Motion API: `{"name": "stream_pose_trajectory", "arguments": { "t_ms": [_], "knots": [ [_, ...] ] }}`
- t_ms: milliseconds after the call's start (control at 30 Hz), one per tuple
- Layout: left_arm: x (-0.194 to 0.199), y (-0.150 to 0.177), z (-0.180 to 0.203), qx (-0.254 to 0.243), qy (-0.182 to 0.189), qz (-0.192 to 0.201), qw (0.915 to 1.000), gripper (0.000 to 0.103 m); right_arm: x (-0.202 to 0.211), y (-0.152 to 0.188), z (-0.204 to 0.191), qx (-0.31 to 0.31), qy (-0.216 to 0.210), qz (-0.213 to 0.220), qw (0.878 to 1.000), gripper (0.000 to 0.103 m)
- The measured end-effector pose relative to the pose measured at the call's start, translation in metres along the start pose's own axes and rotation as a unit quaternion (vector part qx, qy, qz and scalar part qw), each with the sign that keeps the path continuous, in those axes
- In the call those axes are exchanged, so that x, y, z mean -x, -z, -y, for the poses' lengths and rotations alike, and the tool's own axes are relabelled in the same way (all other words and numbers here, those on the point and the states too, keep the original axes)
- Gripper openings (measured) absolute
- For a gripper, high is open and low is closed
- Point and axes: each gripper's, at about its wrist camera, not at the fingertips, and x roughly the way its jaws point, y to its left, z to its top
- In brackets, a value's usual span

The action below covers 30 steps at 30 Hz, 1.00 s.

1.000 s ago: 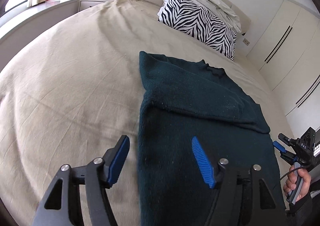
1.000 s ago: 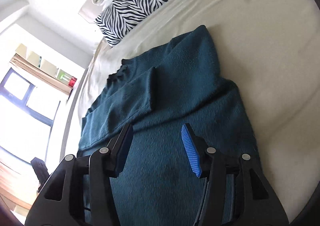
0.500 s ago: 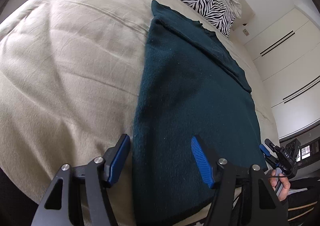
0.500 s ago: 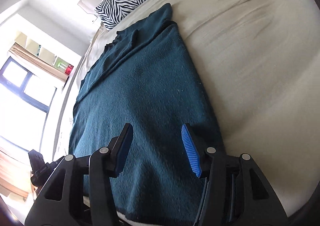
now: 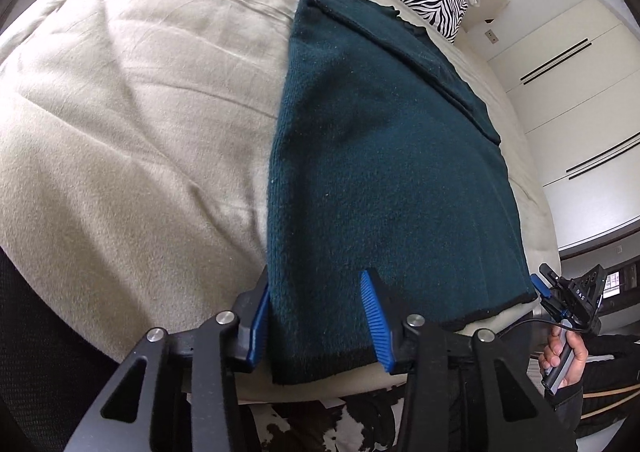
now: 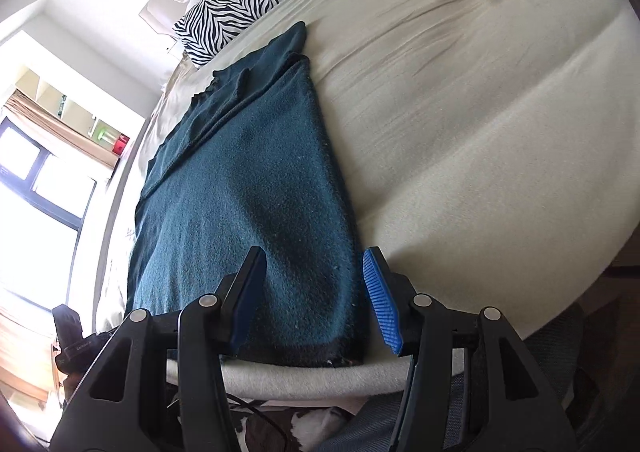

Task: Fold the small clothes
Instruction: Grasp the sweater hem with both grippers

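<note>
The dark teal sweater lies flat on the bed, its hem at six o'clock. The left gripper is closing around its left corner, not yet clenched; the right gripper straddles the right corner, released.

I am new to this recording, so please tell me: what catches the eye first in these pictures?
A dark teal sweater lies flat along the beige bed, its hem at the near edge. The left gripper is closing around one hem corner, while the right gripper straddles the other. A zebra pillow sits at the head.
</note>
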Motion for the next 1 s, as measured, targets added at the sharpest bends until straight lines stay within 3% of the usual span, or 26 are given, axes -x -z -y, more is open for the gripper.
{"name": "stream_pose_trajectory", "arguments": {
  "t_ms": [100,300,600,733,900,1000],
  "knots": [
    [0.000,0.001,-0.002,0.005,-0.006,-0.003,1.0000,0.027,0.008,0.004,0.013,-0.015,0.018,-0.005,1.000,0.050],
    [-0.001,0.006,-0.004,0.001,-0.007,-0.013,0.9999,0.014,0.015,0.009,0.027,-0.043,0.009,-0.020,0.999,0.048],
    [-0.003,0.005,0.001,-0.008,-0.005,-0.018,0.9998,0.008,-0.006,0.009,0.027,-0.078,-0.037,-0.084,0.993,0.048],
    [-0.003,0.007,0.003,-0.012,-0.002,-0.018,0.9998,0.007,-0.012,0.012,0.025,-0.083,-0.049,-0.091,0.991,0.048],
    [-0.001,0.008,0.005,-0.013,0.002,-0.015,0.9998,0.006,-0.015,0.015,0.027,-0.079,-0.047,-0.100,0.991,0.012],
    [0.003,0.007,0.004,-0.007,0.011,-0.011,0.9999,0.006,-0.014,0.016,0.028,-0.077,-0.045,-0.097,0.991,0.007]
  ]
}}
